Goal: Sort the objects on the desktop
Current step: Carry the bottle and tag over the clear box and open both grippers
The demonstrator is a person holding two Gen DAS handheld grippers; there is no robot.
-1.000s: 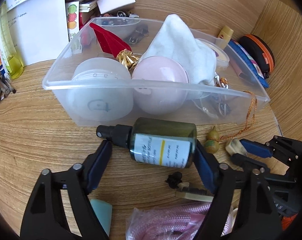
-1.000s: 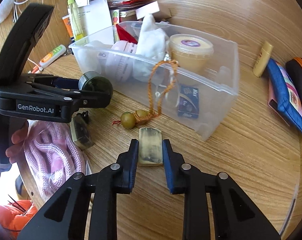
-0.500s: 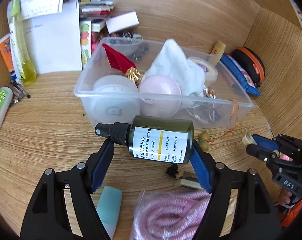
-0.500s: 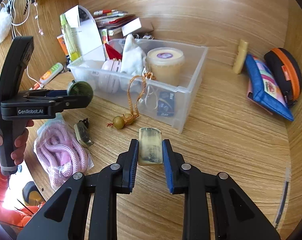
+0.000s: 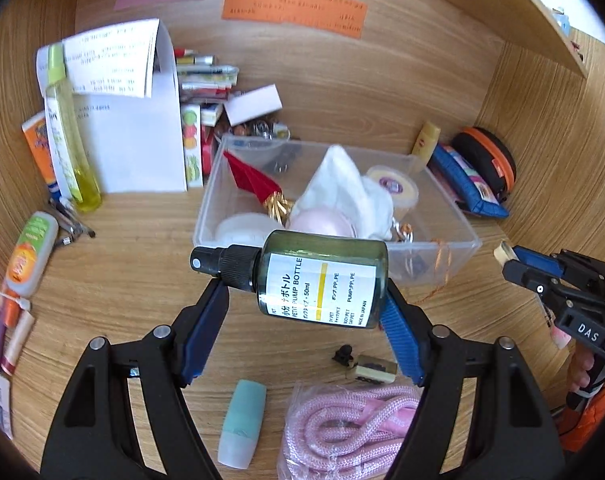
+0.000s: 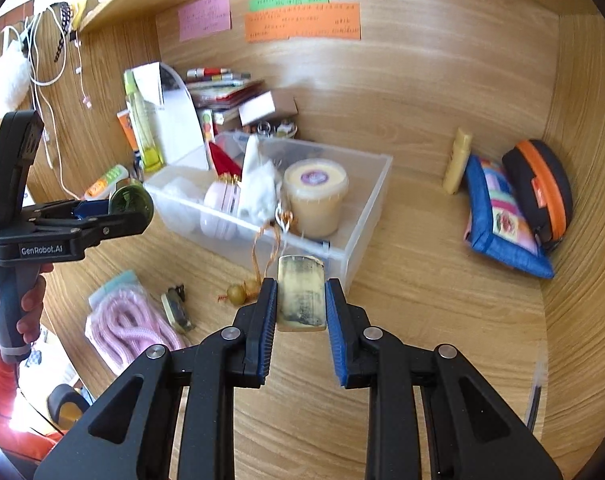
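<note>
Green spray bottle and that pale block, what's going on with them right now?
Left hand-held gripper shut on green spray bottle, lifted. Right hand-held gripper shut on pale block, lifted. Clear bin ahead, nothing between.

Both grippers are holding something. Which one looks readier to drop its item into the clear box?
Probably the left. Its gripper holds the green bottle raised just in front of the box. The right gripper holds a pale block near the box's front corner.
</note>
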